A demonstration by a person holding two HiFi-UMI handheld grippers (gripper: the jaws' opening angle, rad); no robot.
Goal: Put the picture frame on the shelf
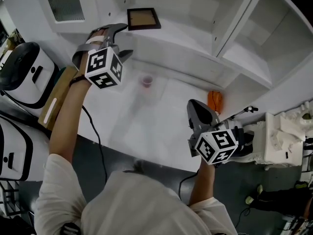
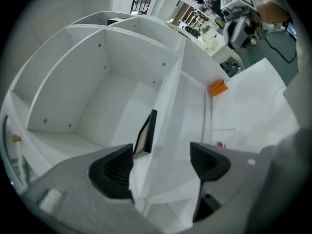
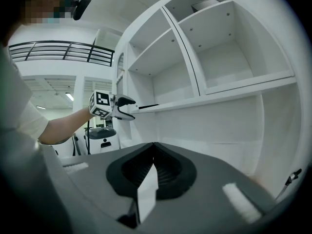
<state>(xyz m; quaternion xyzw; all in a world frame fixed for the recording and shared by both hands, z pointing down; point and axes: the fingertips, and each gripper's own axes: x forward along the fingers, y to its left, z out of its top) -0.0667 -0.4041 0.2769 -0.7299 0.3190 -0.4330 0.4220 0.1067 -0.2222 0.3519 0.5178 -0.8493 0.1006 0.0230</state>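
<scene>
Left tongs (image 2: 161,163) apart, right tongs (image 3: 154,165) together.

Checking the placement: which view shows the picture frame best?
Head view: the frame shows its whole face, lying on the shelf. The left gripper view shows it edge-on; the right gripper view, only a distant dark sliver.

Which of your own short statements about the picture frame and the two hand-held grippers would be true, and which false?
1. The picture frame lies flat on the white shelf. True.
2. The left hand-held gripper is clamped on the frame. False: its jaws stand apart with nothing between them, and the frame lies beyond them.
3. The right hand-held gripper has its jaws together. True.
4. The orange object sits right beside the frame. False: it lies lower down, near the right hand-held gripper, far from the frame.
</scene>
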